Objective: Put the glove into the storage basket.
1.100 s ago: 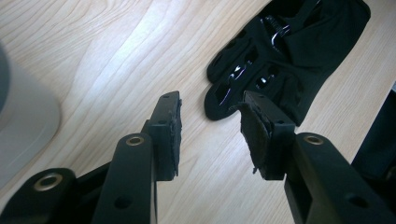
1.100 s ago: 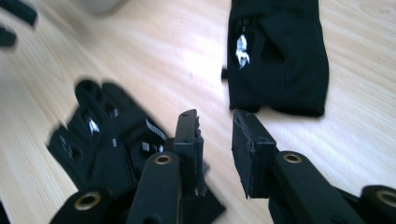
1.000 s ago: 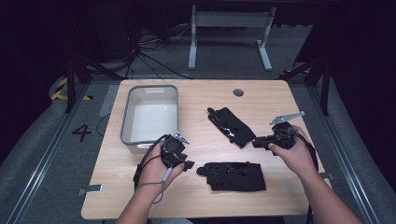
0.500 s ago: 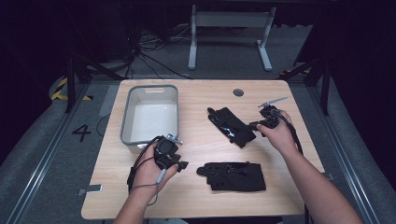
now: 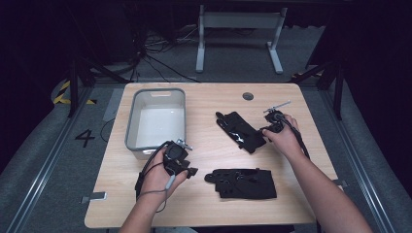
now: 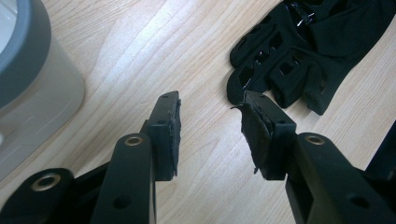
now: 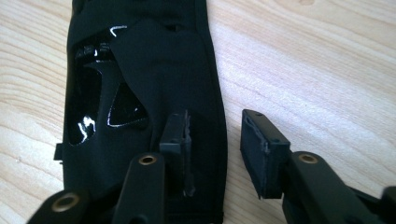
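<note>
Hovering low at the cuff edge of the far glove (image 7: pixel 140 93), the right gripper (image 7: pixel 215 140) has its jaws spread and they have just been opening, one jaw over the fabric and the other over bare table (image 7: pixel 327 70), pads not pressing. The left gripper (image 6: pixel 210 130) is sitting half spread with nothing between its jaws, the near glove (image 6: pixel 299 60) lying just ahead to its right and the bin (image 6: pixel 32 88) to its left.
</note>
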Demonstrator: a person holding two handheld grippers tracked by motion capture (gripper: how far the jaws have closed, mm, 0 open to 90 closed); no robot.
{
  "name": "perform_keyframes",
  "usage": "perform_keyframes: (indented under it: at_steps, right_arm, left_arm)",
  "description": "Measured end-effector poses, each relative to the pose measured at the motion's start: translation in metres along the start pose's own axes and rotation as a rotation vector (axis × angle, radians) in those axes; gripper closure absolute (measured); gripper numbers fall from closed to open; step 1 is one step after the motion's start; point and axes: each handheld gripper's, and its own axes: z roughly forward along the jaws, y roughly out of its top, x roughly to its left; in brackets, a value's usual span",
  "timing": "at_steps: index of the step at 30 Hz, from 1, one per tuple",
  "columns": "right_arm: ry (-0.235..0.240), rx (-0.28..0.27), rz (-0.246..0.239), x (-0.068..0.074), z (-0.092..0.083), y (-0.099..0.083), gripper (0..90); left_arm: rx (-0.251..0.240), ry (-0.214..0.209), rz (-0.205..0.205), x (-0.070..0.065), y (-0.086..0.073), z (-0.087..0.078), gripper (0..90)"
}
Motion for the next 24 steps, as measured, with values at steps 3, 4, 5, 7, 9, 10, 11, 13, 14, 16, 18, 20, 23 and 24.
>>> perform_keyframes:
  at_steps: [3,4,5,7,9,10,11,13,14,16,18,20,23,24]
  right_arm:
    - [0.039,0.007,0.025,-0.001,0.003,0.000,62.0]
    - [0.039,0.007,0.025,-0.001,0.003,0.000,62.0]
    - [0.065,-0.001,0.026,-0.004,0.003,-0.001,65.9]
    - [0.098,0.003,0.047,-0.004,0.004,-0.001,71.0]
    - [0.112,0.005,0.049,-0.005,0.004,-0.002,75.0]
    - [0.112,0.005,0.049,-0.005,0.004,-0.002,75.0]
    - [0.129,0.007,0.068,-0.005,0.004,-0.002,78.0]
    - [0.128,0.006,0.071,-0.006,0.004,-0.002,80.2]
    - [0.128,0.006,0.071,-0.006,0.004,-0.002,80.2]
    - [0.079,0.008,0.025,-0.001,0.001,0.000,85.9]
    - [0.063,0.010,-0.001,0.002,0.000,0.000,86.2]
    - [0.028,0.007,-0.050,0.009,-0.005,0.002,87.4]
    - [0.026,-0.022,-0.069,0.011,-0.012,0.003,88.1]
    - [0.026,-0.034,-0.081,0.012,-0.016,0.003,88.2]
  left_arm:
    - [0.002,-0.001,0.005,-0.001,0.001,0.001,57.4]
    - [0.002,-0.001,0.005,-0.001,0.001,0.001,57.4]
    - [0.003,-0.002,0.008,-0.001,0.001,0.002,57.3]
    - [0.001,0.000,0.007,-0.002,0.001,0.002,57.0]
    - [0.000,-0.001,0.008,-0.002,0.001,0.002,56.9]
    - [0.000,-0.001,0.008,-0.002,0.001,0.002,56.9]
    - [0.000,-0.001,0.010,-0.003,0.001,0.002,56.8]
    - [0.000,0.000,0.010,-0.003,0.001,0.002,56.8]
    - [0.000,0.000,0.010,-0.003,0.001,0.002,56.8]
    - [-0.002,0.000,0.010,-0.002,0.001,0.002,56.8]
    - [-0.002,-0.001,0.009,-0.002,0.001,0.002,56.8]
    - [-0.004,0.001,0.008,-0.001,0.001,0.001,56.9]
    - [-0.005,0.000,0.006,0.000,0.001,0.001,56.9]
    - [-0.005,0.000,0.007,-0.001,0.001,0.001,56.9]
